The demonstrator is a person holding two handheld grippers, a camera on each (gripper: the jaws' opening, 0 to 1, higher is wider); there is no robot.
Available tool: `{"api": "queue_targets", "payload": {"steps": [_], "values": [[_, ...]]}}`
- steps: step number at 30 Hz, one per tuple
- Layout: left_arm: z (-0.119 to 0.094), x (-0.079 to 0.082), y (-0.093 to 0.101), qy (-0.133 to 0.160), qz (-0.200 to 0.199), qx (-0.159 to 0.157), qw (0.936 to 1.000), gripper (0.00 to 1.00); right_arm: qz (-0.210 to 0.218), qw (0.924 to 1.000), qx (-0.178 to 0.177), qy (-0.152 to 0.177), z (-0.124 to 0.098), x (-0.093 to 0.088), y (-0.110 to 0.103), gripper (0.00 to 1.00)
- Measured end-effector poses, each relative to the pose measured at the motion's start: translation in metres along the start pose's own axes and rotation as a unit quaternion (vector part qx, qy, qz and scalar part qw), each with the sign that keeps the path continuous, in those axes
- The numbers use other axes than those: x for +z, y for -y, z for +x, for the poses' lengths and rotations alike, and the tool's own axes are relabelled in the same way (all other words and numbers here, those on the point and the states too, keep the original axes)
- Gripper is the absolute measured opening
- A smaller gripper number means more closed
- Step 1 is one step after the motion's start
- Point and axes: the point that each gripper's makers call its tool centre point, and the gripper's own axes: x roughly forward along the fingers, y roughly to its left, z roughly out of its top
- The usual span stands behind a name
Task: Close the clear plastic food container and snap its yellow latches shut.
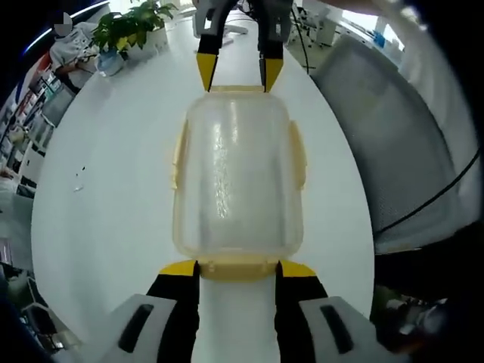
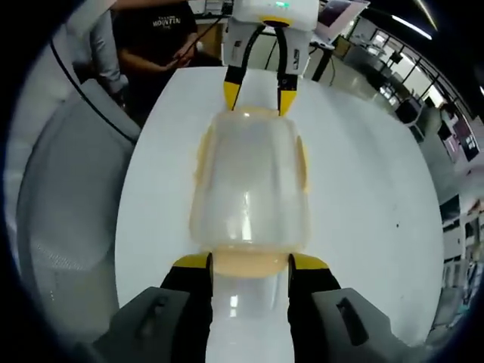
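The clear plastic container (image 1: 238,181) (image 2: 249,189) lies on the white table between my two grippers, which face each other along its length. Yellow latches show on its long sides (image 1: 299,155) (image 2: 302,162) and at both ends. My left gripper (image 1: 237,269) stands open, its yellow tips either side of the near end latch (image 1: 238,266). My right gripper (image 2: 249,263) is open the same way around the opposite end latch (image 2: 249,261). Each gripper also appears at the far end in the other's view, the right gripper (image 1: 237,73) and the left gripper (image 2: 257,97).
The white table (image 1: 113,189) is long and narrow. A grey chair (image 1: 393,151) (image 2: 68,197) stands close along one side. A potted plant (image 1: 132,26) sits at the far end. A person in a black shirt (image 2: 159,38) stands beyond the table.
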Motion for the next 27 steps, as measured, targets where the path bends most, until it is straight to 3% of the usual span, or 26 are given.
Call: {"api": "queue_targets", "payload": {"steps": [27], "values": [[0.031, 0.074, -0.009, 0.001, 0.033, -0.016, 0.9993, 0.34, 0.039, 0.9990, -0.005, -0.019, -0.026, -0.079, -0.008, 0.35]]}}
